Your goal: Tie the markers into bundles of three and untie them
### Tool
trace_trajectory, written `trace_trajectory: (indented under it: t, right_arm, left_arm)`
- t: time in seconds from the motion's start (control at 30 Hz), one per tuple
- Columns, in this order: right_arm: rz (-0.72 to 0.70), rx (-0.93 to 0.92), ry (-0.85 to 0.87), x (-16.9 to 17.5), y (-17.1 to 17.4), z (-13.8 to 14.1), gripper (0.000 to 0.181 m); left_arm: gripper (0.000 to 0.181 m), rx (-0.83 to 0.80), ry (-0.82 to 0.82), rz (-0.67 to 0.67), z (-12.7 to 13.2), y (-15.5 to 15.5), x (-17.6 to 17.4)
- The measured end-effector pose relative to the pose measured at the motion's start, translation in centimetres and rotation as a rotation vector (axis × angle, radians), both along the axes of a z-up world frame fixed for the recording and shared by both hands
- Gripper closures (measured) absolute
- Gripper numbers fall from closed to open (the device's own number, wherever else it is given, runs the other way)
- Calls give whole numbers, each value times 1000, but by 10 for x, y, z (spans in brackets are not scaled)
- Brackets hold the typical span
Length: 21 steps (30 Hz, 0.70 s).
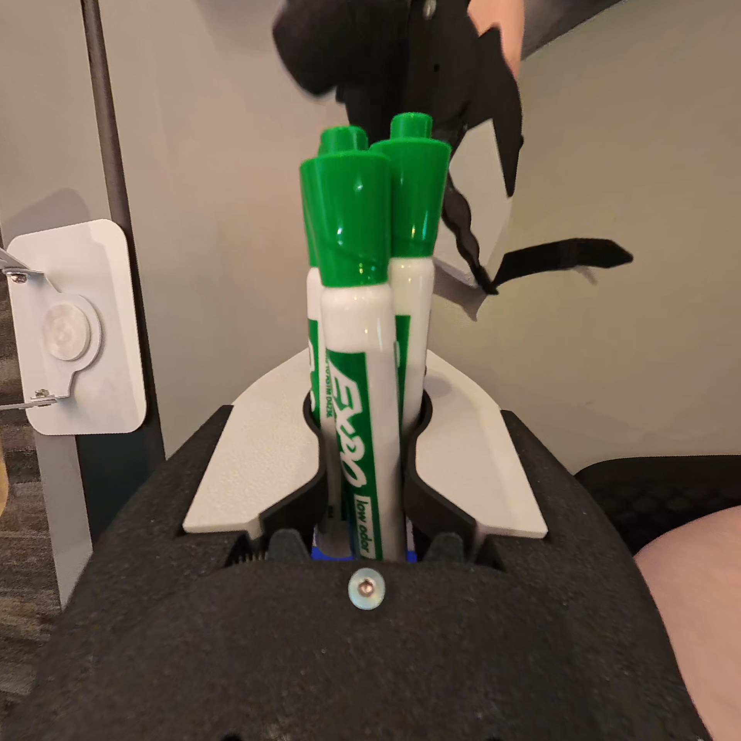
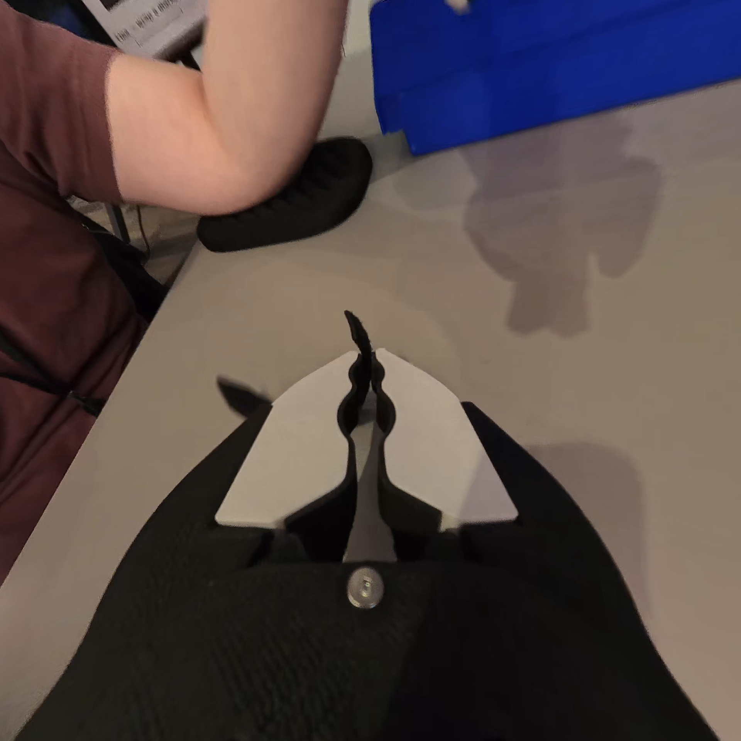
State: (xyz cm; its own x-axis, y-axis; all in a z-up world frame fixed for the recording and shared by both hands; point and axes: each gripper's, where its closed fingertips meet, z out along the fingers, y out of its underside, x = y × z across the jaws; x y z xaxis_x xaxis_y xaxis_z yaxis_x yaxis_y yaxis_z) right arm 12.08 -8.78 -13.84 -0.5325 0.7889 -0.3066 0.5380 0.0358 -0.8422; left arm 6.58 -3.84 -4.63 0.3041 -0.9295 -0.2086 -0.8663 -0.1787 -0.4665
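At frame centre, the left tool [image 1: 367, 405] stands clamped on three green-capped markers [image 1: 357, 320], upright. The right tool [image 2: 365, 363], above the grey surface [image 2: 521, 361], pinches a black strap [image 2: 358, 333]; keeping it taut should let it wrap snugly around the barrels.

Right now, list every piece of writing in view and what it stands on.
Green markers: printed green labels along the barrels; wording not copied here.
Paper sheet, right wrist view's top left: print too blurred to read.
Black strap, blue bin: no writing visible.
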Motion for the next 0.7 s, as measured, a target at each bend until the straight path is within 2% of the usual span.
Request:
trace_trajectory:
  t: [0.1,0.2,0.33,0.4,0.53,0.6,0.7]
  right_arm:
    - [0,31,147,12,4,32,177]
    - [-27,148,286,26,15,73,178]
    - [-239,661,346,35,75,110,177]
    - [-369,906,465,35,103,144,178]
    - [-471,1238,781,29,99,202,178]
    - [-441,1409,863,18,85,202,178]
    - [-407,1644,916,3,74,187,178]
  left_arm:
    - [139,-15,19,26,-5,3,-7]
    - [139,-44,72,56,-15,6,-13]
    - [139,-94,121,65,-29,8,-14]
    - [139,-108,134,63,-34,9,-13]
    - [139,-143,152,67,-42,10,-13]
    - [139,-157,149,64,-45,10,-12]
    - [139,-174,123,46,-46,9,-7]
